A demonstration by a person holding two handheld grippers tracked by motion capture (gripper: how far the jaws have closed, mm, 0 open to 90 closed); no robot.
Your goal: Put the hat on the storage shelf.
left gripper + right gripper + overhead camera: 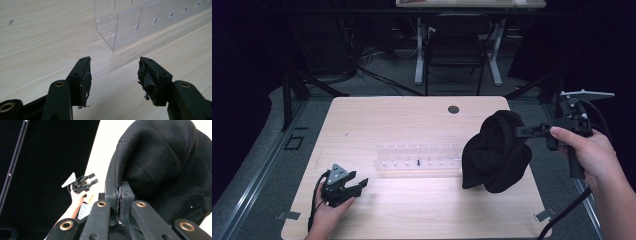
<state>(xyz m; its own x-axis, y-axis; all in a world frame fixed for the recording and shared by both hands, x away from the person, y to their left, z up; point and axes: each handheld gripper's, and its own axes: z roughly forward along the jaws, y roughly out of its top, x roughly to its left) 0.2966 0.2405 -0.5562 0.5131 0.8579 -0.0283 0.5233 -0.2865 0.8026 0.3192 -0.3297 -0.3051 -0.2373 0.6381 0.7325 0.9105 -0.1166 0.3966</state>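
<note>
Black fabric is pinched between the jaws of the right gripper [119, 202]: in the right gripper view the two jaws are pressed together on a fold of a dark knitted cloth [160, 162], perhaps a beanie, though the shape is hard to judge. In the high view this gripper [523, 131] is held up at about 3 o'clock of the table [377, 117], and the cloth [496, 152] hangs from it over the right side of the board, above the right end of the rack.

The left gripper [113, 75] has its jaws wide apart with nothing between them; worn black padding shows on their inner faces. In the high view it [357, 185] rests low near 7 o'clock, in the person's left hand [329, 212].

A clear plastic rack [417, 159] with slots lies at the middle of the wooden table, and its corner [120, 27] stands just ahead of the left jaws. A small dark round hole [453, 109] sits toward 12 o'clock.
</note>
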